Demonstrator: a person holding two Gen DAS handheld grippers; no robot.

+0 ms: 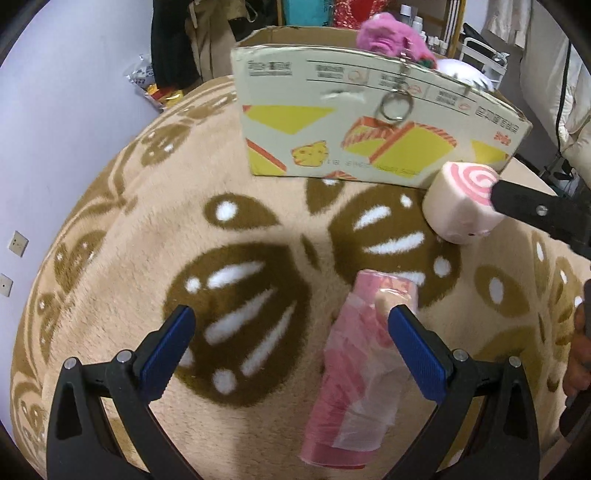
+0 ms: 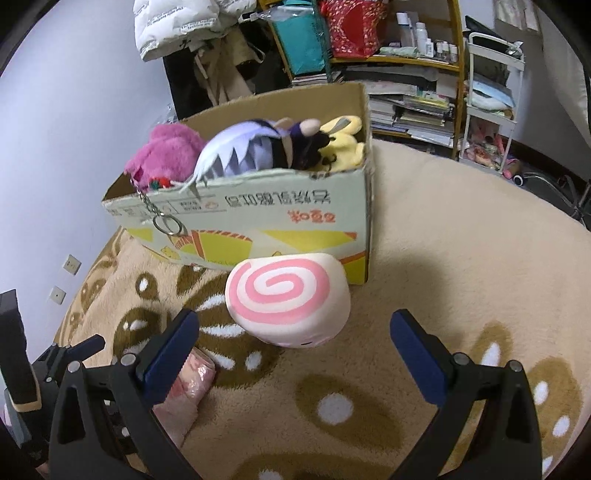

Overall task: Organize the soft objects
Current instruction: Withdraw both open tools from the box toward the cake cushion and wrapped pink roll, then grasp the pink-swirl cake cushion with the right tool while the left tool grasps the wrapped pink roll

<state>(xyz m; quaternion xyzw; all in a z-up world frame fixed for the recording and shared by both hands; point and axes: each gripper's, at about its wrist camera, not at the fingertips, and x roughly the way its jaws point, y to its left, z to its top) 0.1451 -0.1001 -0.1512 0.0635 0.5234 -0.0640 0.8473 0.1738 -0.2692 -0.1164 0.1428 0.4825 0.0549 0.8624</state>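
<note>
Both my tongs [image 1: 291, 325] [image 2: 293, 328] gape empty. At lower centre of the left view lies a pink roll [image 1: 354, 365]; the swirl plush [image 2: 288, 304] sits mid-frame before the box [image 2: 280, 225], its upside-down print unreadable.

This is a lived-in room of a home, likely a bedroom or spare room. A fluffy beige blanket with a brown leaf pattern [image 2: 461, 236] covers the surface. Behind it, a yellow-framed wooden shelf [image 2: 417, 62] holds stacked books, small bottles and a red fabric bag. Dark coats and a white padded jacket [image 2: 173, 26] hang against the pale lilac wall [image 2: 74, 110], beside a white wire trolley of folded cloths [image 2: 491, 96].
</note>
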